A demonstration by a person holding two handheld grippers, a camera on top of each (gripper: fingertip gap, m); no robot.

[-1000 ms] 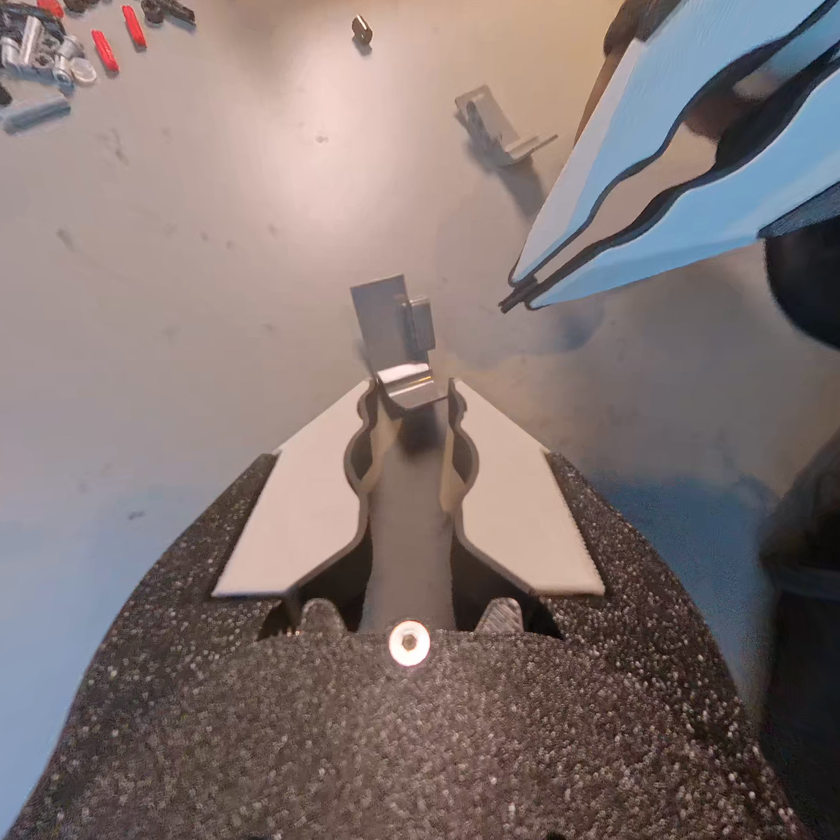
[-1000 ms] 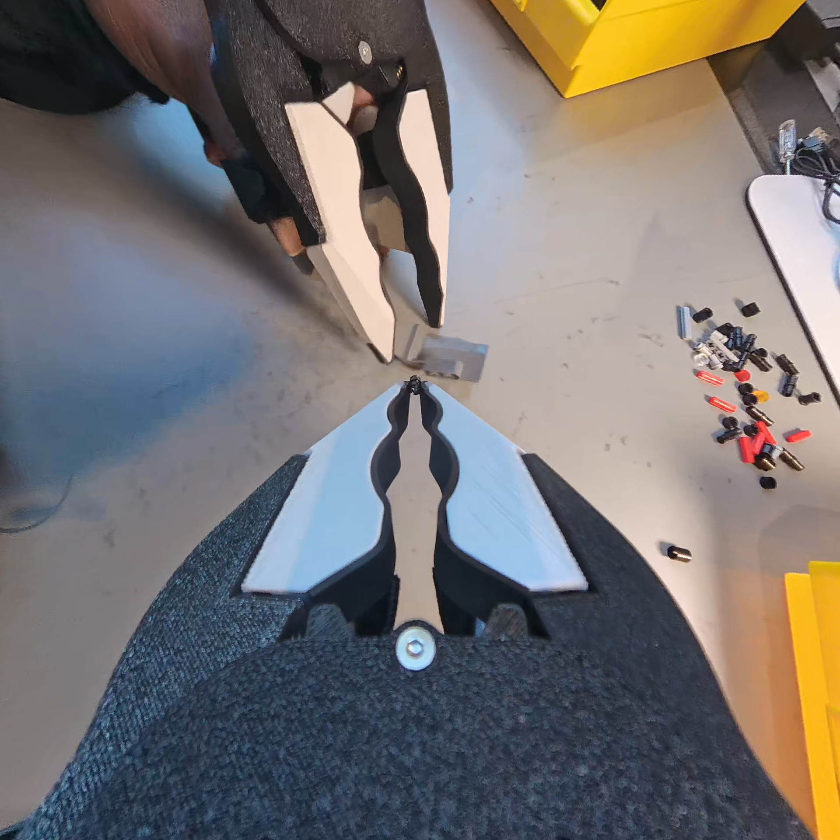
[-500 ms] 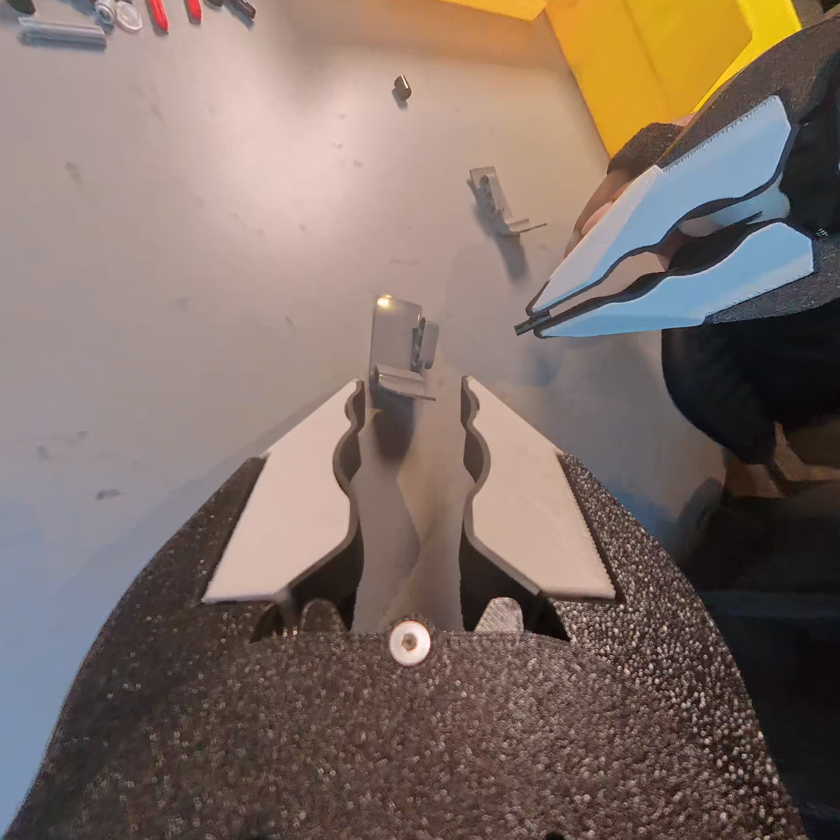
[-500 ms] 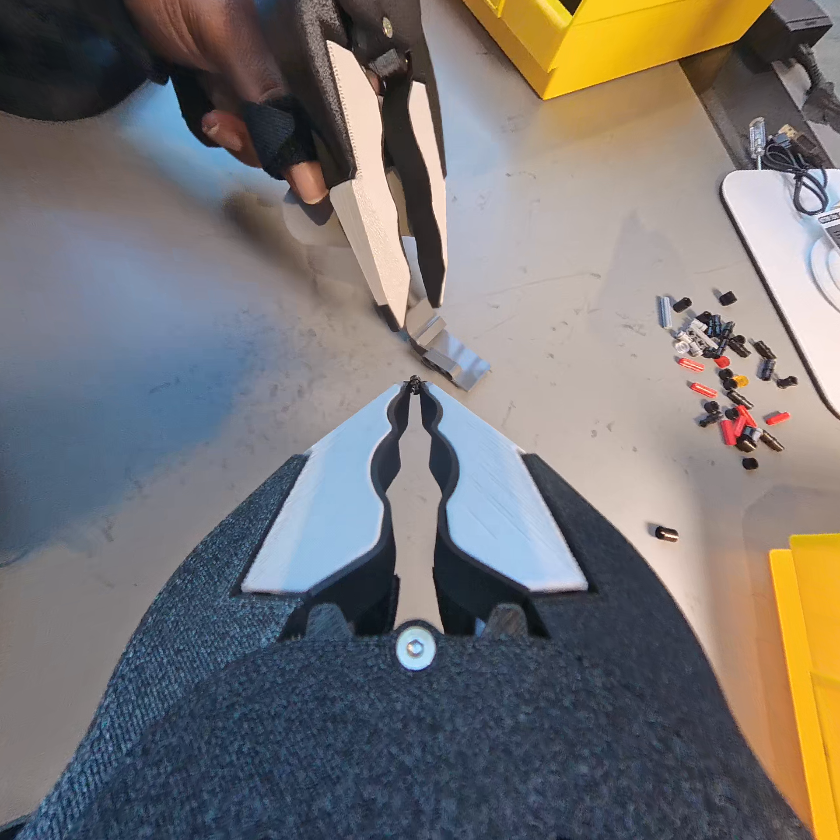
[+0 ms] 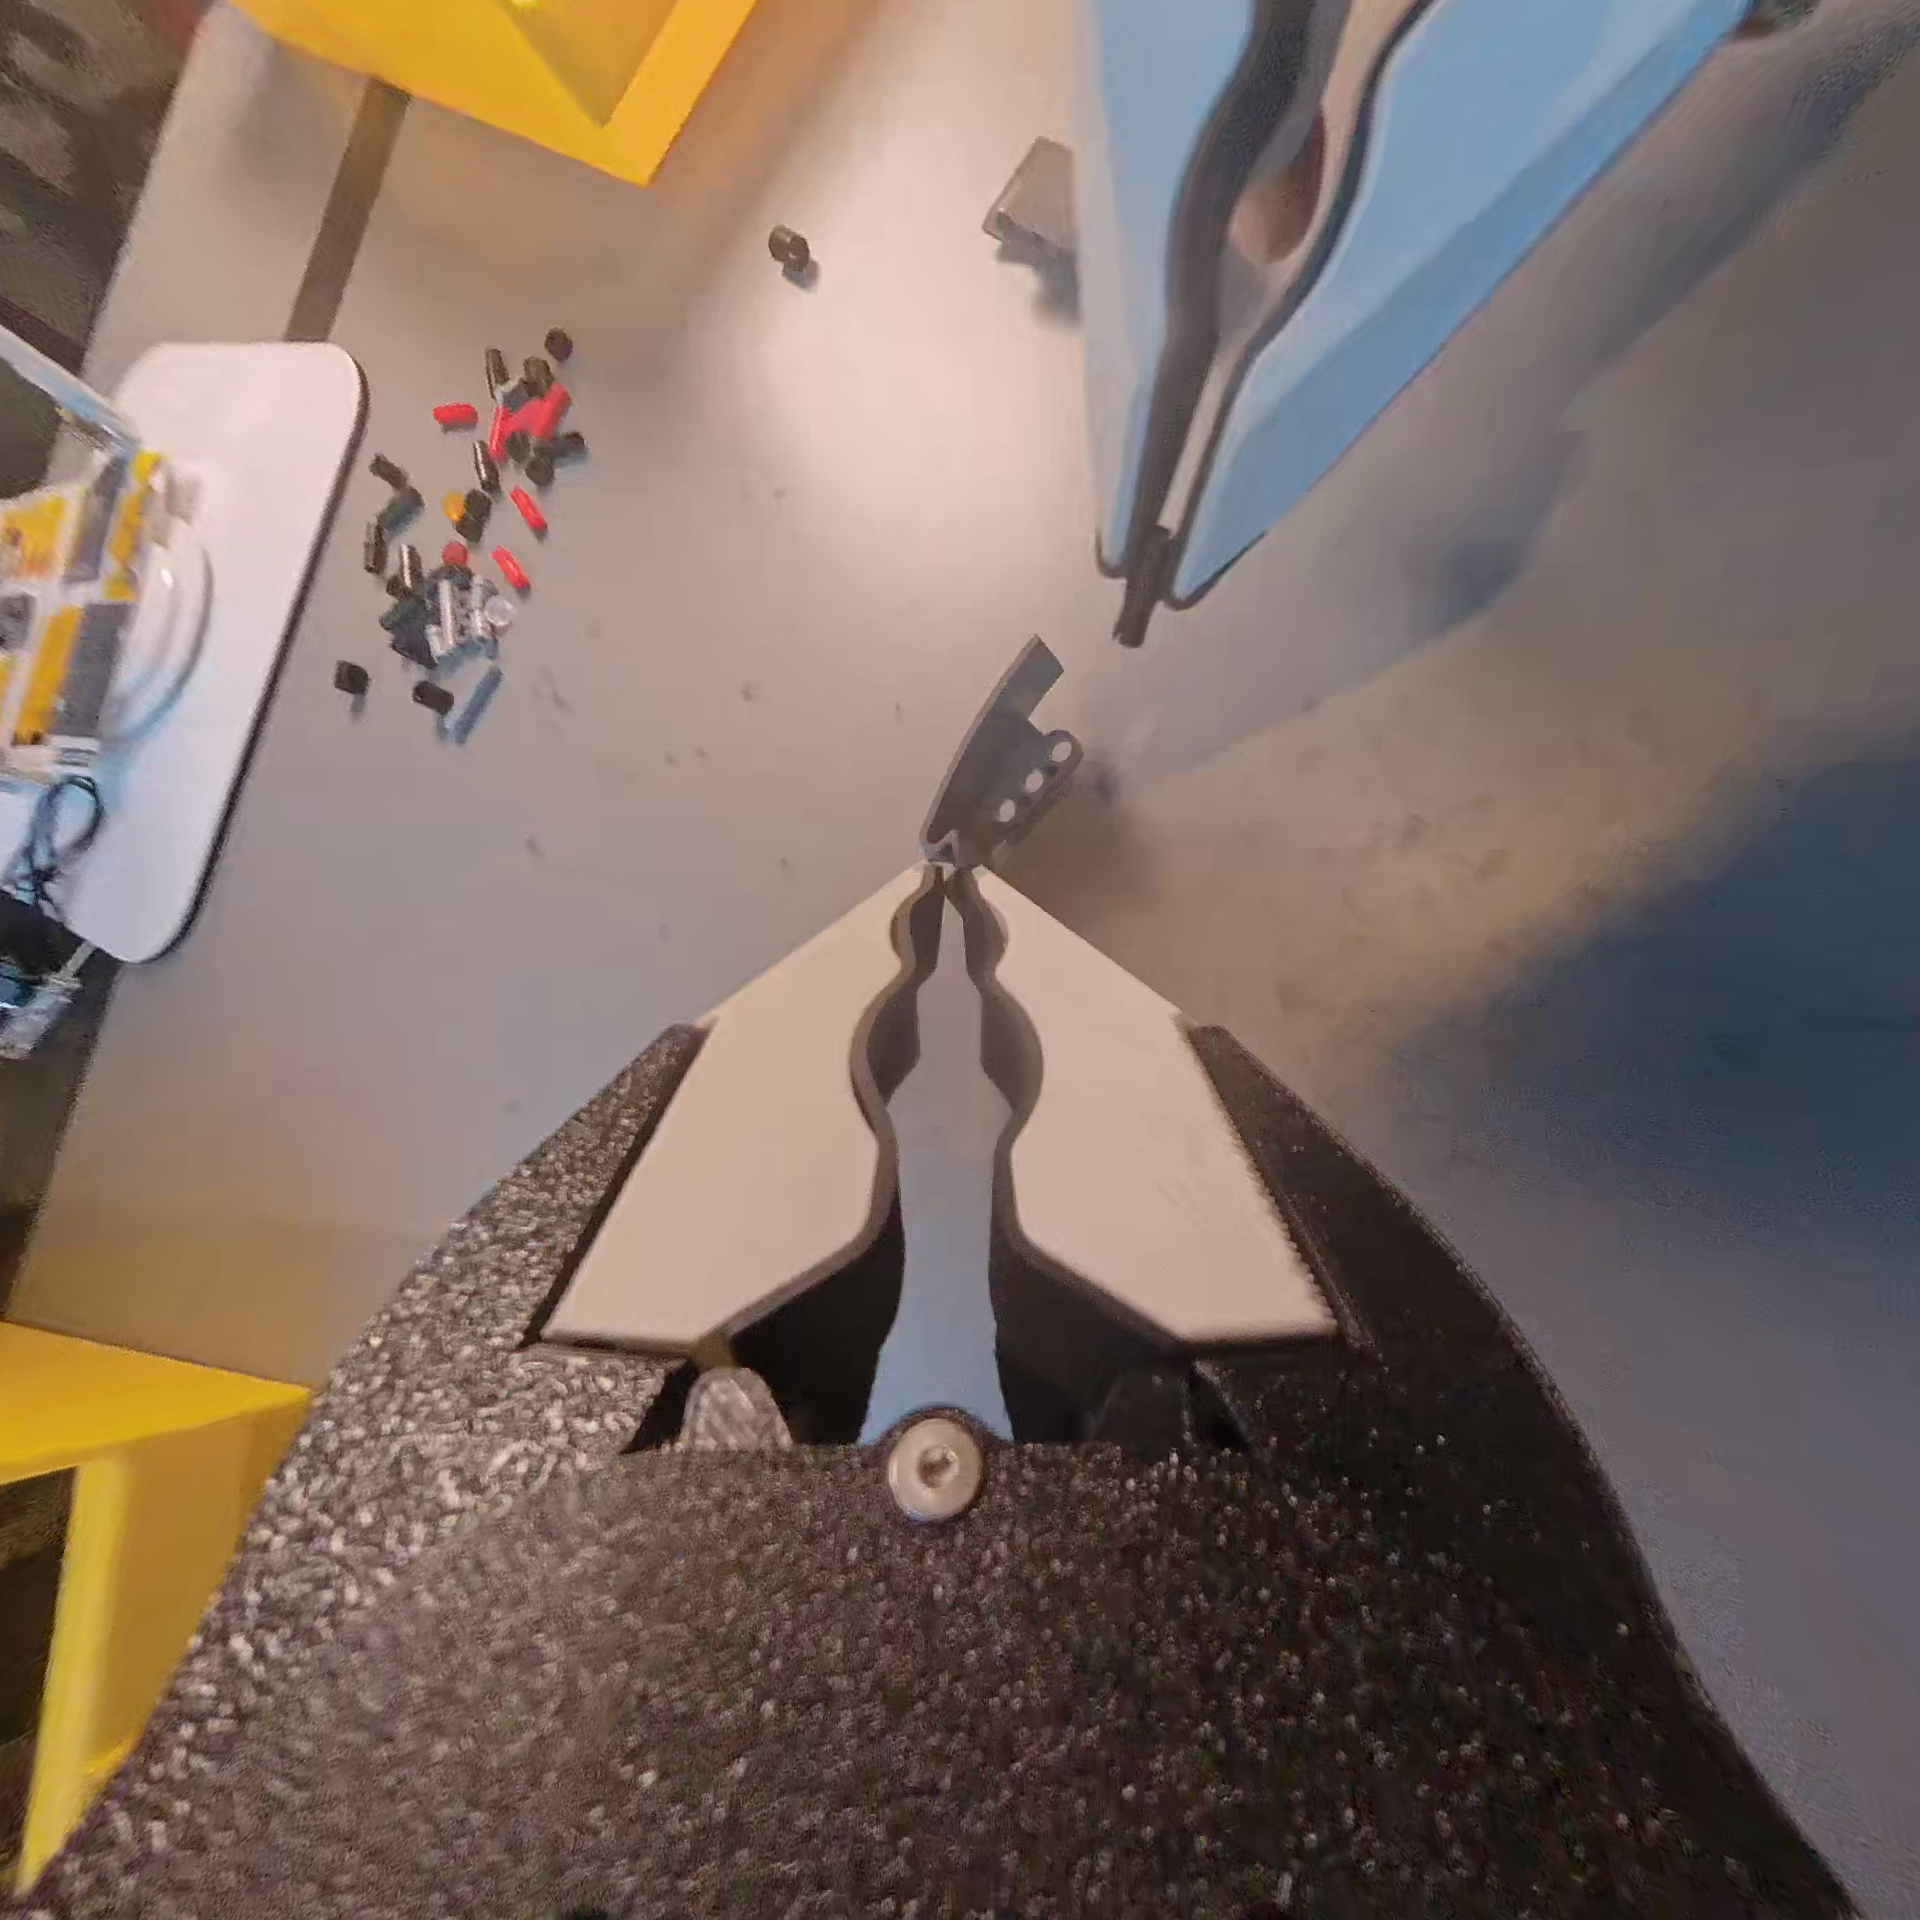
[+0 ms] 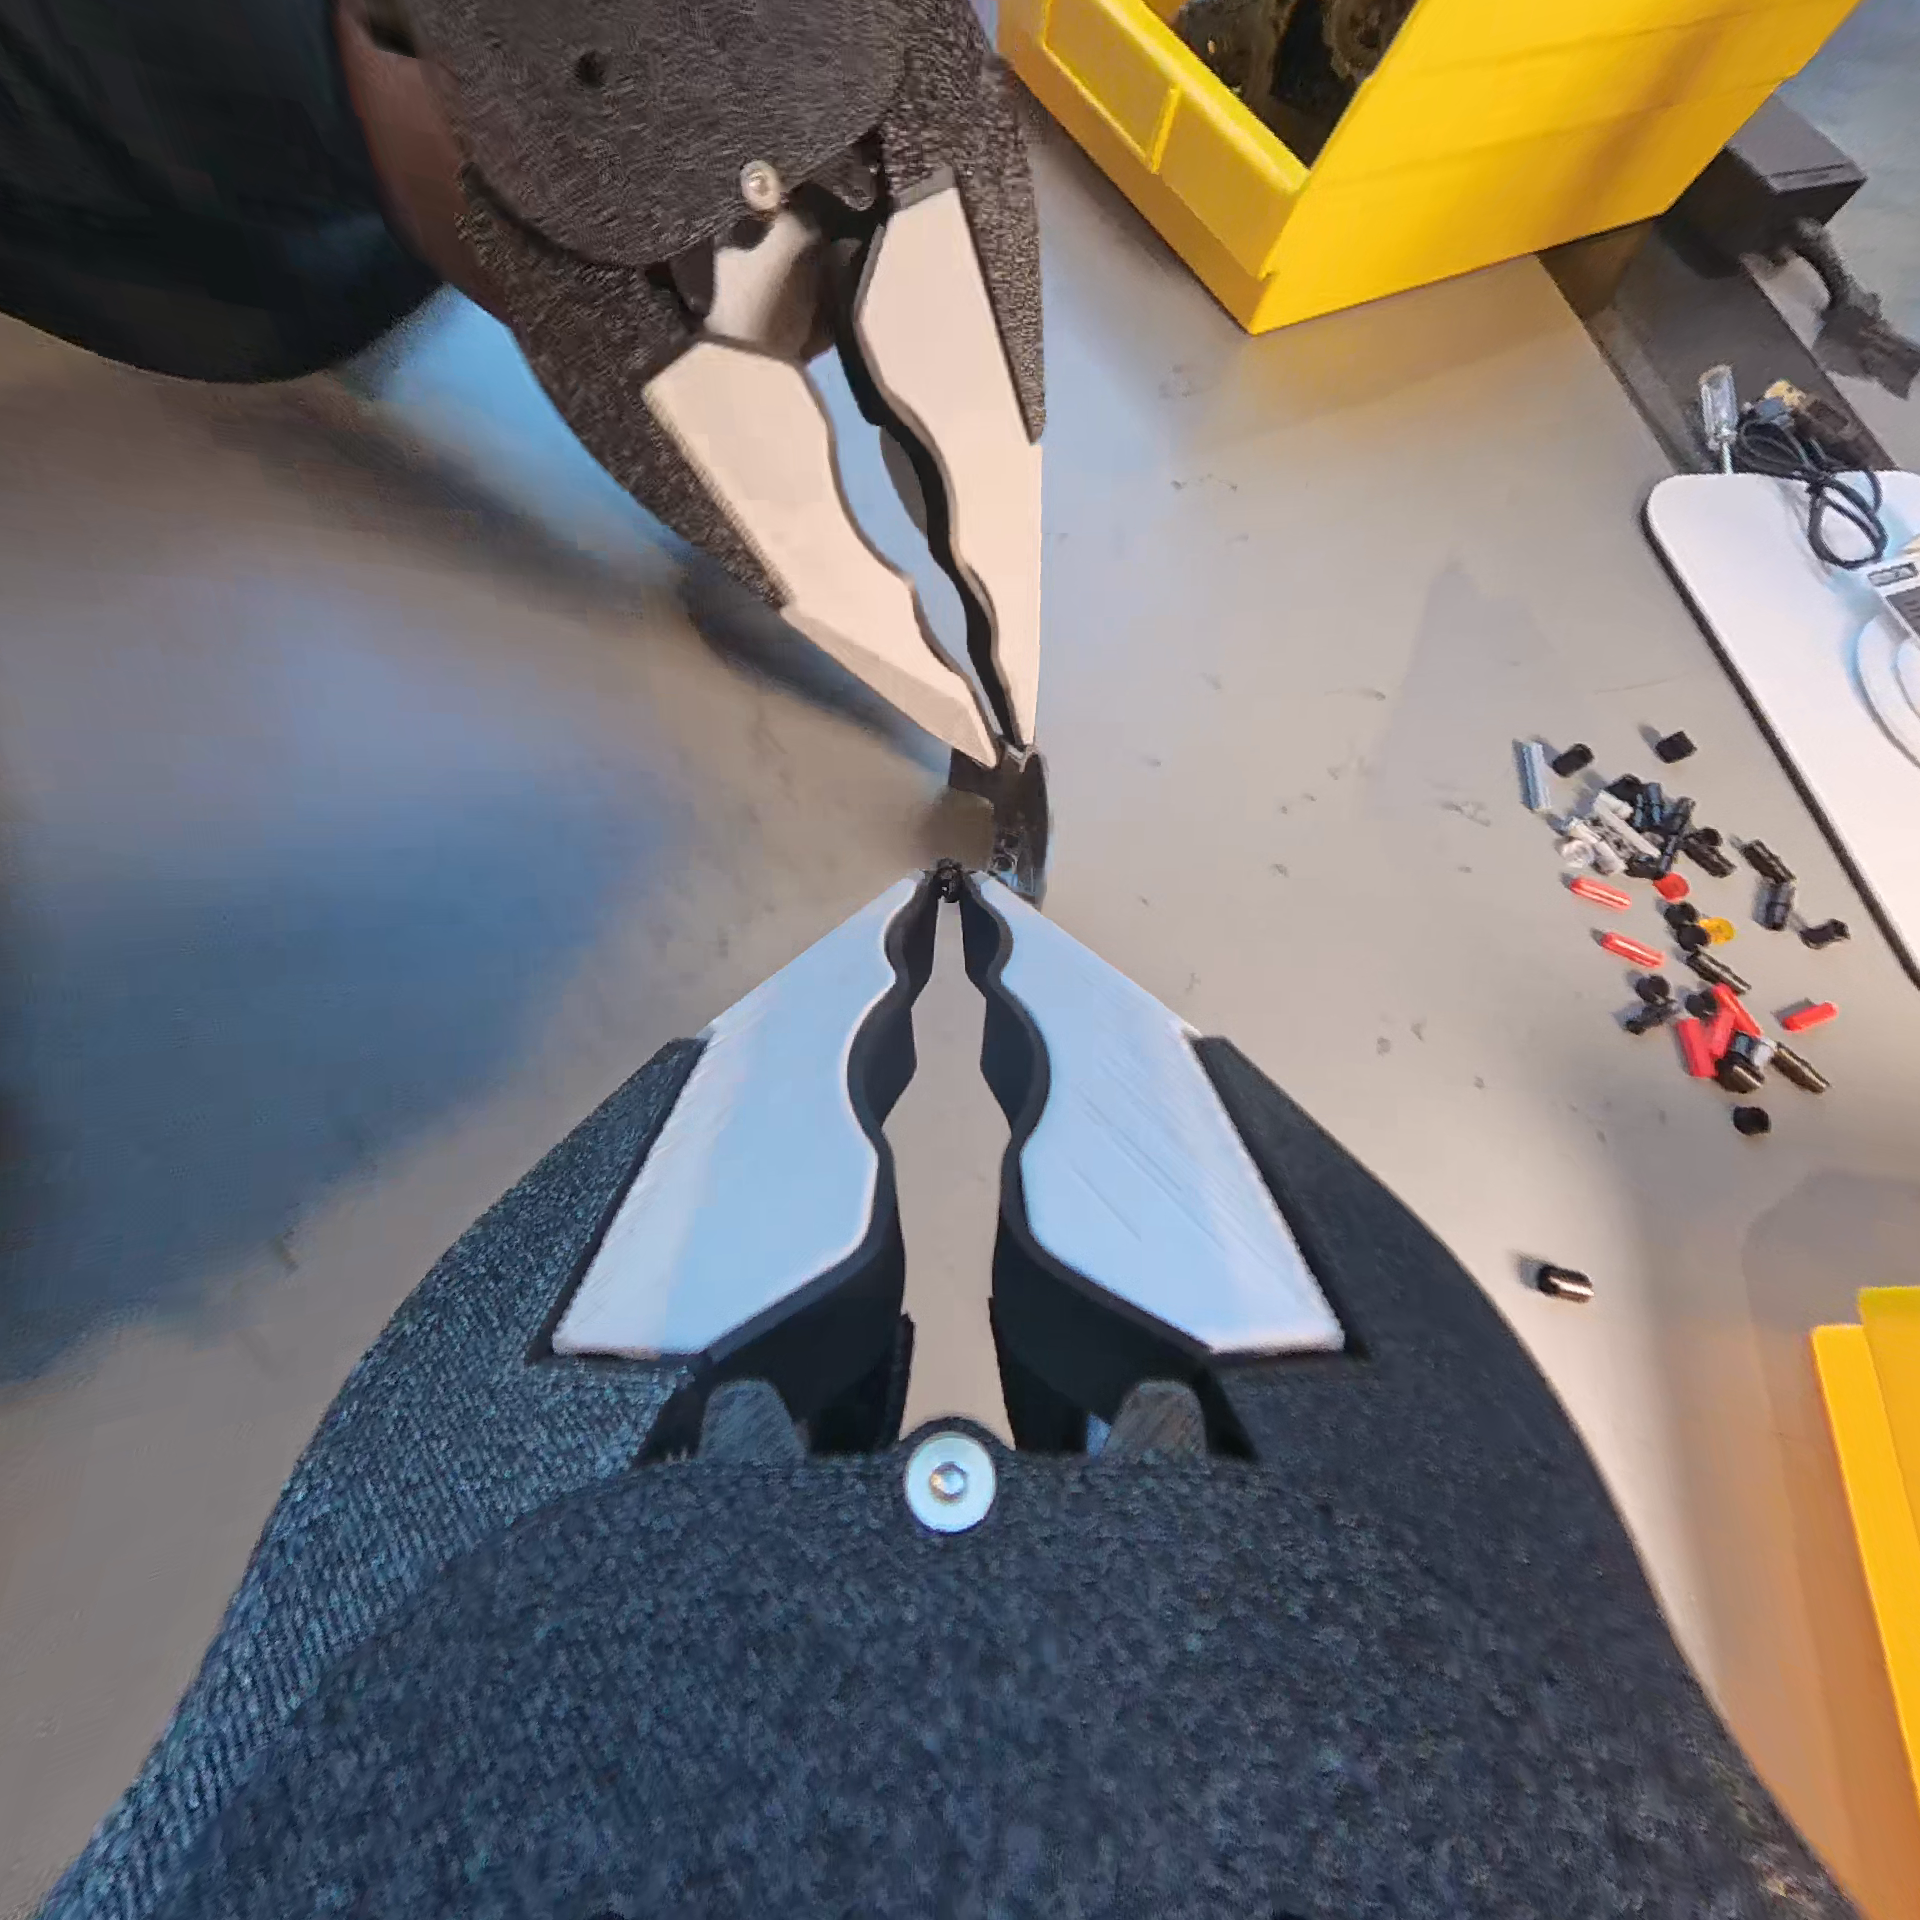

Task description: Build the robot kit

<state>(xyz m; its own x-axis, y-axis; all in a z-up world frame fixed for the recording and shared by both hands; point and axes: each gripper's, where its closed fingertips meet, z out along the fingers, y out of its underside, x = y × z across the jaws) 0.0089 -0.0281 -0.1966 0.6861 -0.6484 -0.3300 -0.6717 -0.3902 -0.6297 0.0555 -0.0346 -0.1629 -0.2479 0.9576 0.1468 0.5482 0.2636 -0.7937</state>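
My left gripper (image 5: 948, 868) is shut on the edge of a grey angled bracket piece (image 5: 997, 758) with a row of holes, which it holds just above the table. The right wrist view shows that left gripper (image 6: 1008, 743) coming in from the top with the grey piece (image 6: 1016, 810) at its tips. My right gripper (image 6: 948, 878) is shut on a small black pin (image 6: 945, 871), right next to the grey piece. In the left wrist view the right gripper (image 5: 1143, 592) hangs at the upper right with the black pin (image 5: 1136, 603) sticking out of its tips.
A second grey bracket (image 5: 1029, 203) and a loose black pin (image 5: 790, 247) lie farther off. A pile of small black, red and grey parts (image 6: 1683, 914) lies right, beside a white tray (image 6: 1787, 623). A yellow bin (image 6: 1403, 135) stands behind. Another loose pin (image 6: 1558, 1280) lies near a yellow edge (image 6: 1870, 1507). My hands' fingertips stand some 6 centimetres from each other.
My left gripper was open around the grey piece and has shut on it, then turned with it. My right gripper, still shut on the pin, is now closer to the piece.
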